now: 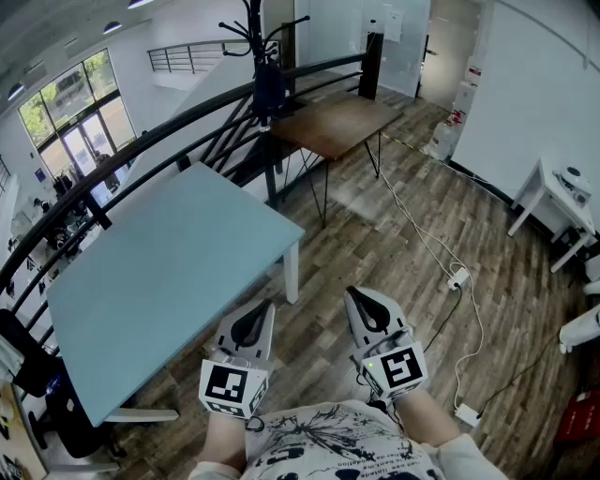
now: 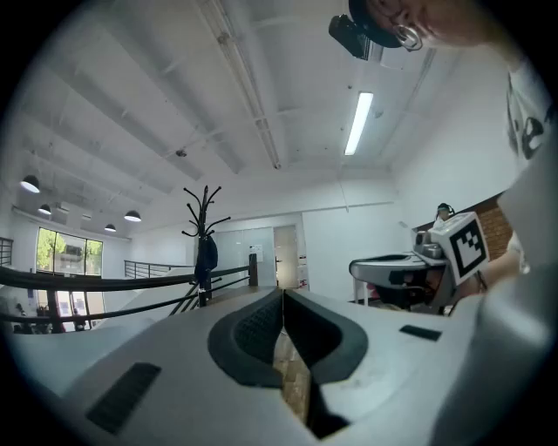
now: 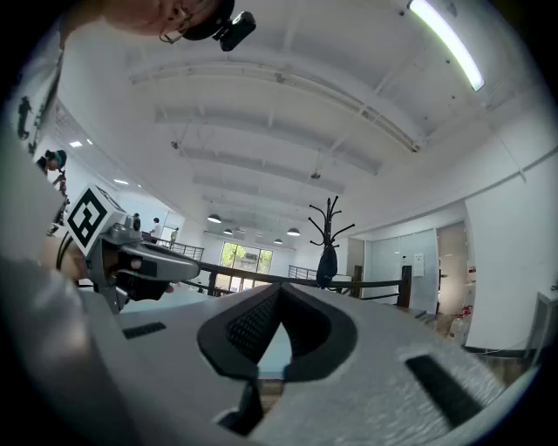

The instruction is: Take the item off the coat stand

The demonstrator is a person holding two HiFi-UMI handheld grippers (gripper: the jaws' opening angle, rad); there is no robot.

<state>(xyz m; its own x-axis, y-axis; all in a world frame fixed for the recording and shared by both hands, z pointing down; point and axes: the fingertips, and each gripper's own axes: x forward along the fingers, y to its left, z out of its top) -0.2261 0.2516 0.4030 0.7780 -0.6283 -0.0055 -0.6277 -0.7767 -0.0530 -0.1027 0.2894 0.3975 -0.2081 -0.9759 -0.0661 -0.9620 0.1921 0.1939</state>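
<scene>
The dark item hangs vertically (on the coat stand).

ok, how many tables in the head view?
3. A light blue table is nearest, at front left. A brown table stands beyond it, by the coat stand. A white table is at the right wall. Others may be out of frame.
</scene>
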